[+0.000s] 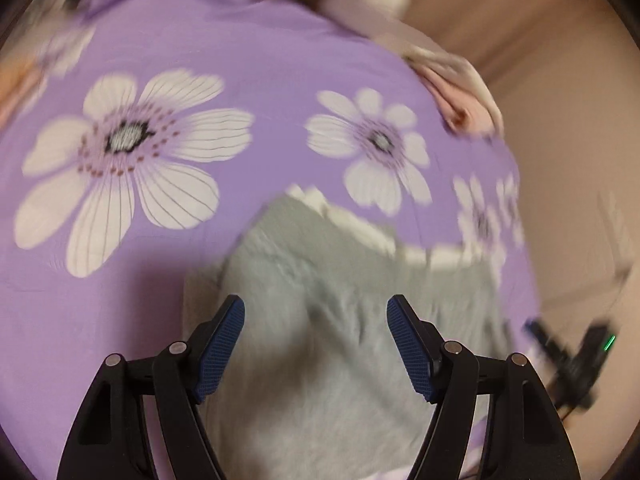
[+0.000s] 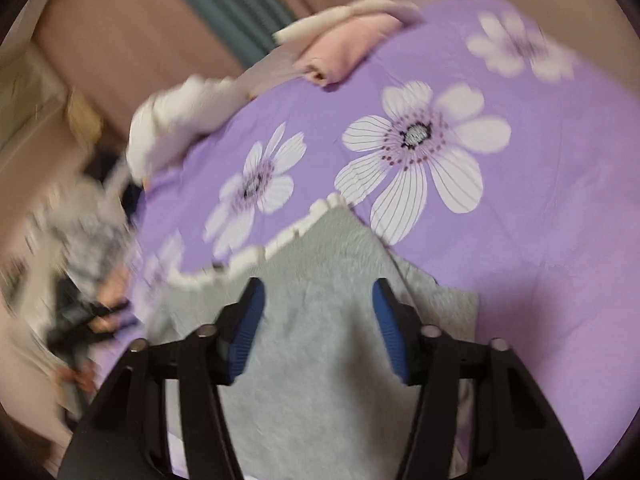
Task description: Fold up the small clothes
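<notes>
A small grey knit garment (image 1: 320,272) with a white frilled edge (image 1: 360,232) lies flat on a purple sheet printed with white flowers (image 1: 120,148). My left gripper (image 1: 316,302) hangs over the garment with its blue pads wide apart and nothing between them. In the right wrist view the same grey garment (image 2: 320,240) lies under my right gripper (image 2: 318,284). Its pads also stand apart, clear of the cloth. Both views are blurred by motion.
A loose heap of pink and white clothes (image 1: 460,92) lies at the far edge of the sheet (image 2: 344,52). A person's hand with a patterned sleeve (image 2: 104,304) shows blurred at the left of the right wrist view. Pinkish-brown upholstery (image 2: 120,40) lies beyond.
</notes>
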